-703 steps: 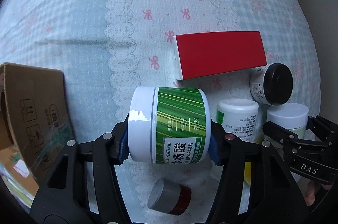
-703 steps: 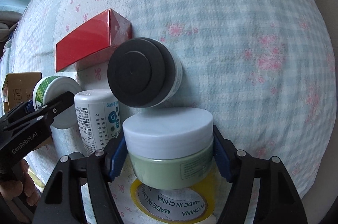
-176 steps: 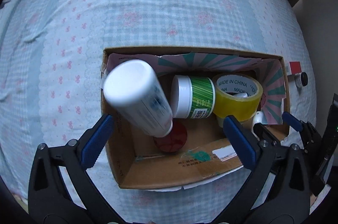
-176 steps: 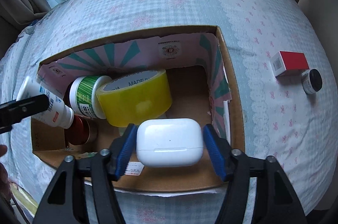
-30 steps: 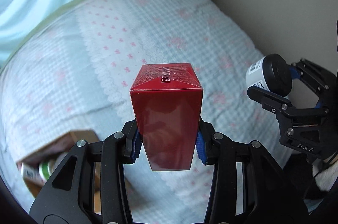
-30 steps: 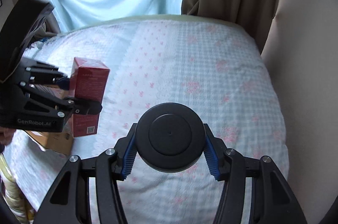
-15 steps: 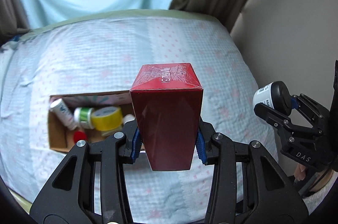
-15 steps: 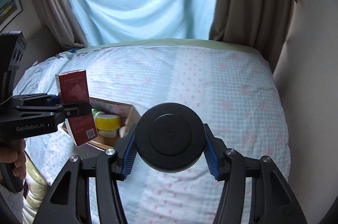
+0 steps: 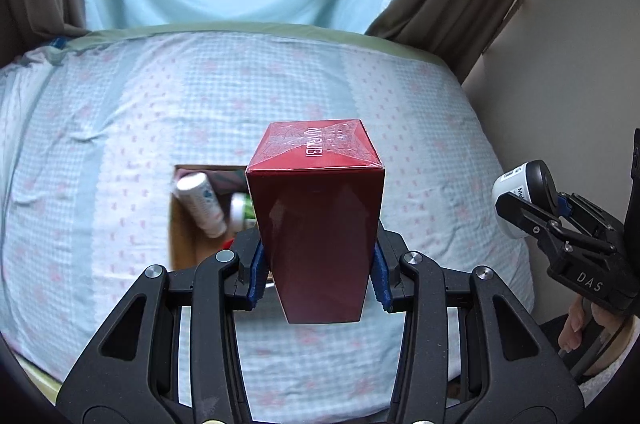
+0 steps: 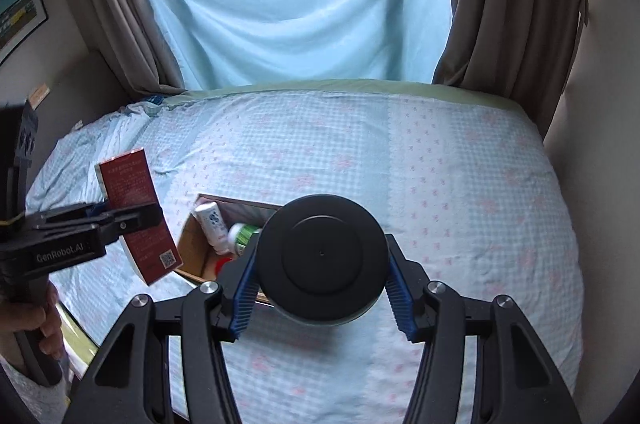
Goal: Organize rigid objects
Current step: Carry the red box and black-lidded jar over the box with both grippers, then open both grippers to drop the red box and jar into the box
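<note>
My left gripper (image 9: 318,278) is shut on a tall red box (image 9: 316,220), held upright high above the bed; the red box also shows in the right wrist view (image 10: 136,212). My right gripper (image 10: 322,294) is shut on a jar with a black lid (image 10: 322,260); this white jar with its black lid also shows at the right of the left wrist view (image 9: 524,191). Below lies an open cardboard box (image 9: 180,240) holding a white bottle (image 9: 202,203) and a green-labelled jar (image 10: 242,236); the held items hide most of it.
The bed (image 9: 120,127) has a light blue checked cover with pink bows. Brown curtains (image 10: 500,3) and a blue sheet (image 10: 300,3) hang behind it. A wall (image 9: 560,63) runs along the bed's right side.
Both grippers have kept their objects and stayed raised. The view has drawn further back, so the cardboard box now sits right behind the held items.
</note>
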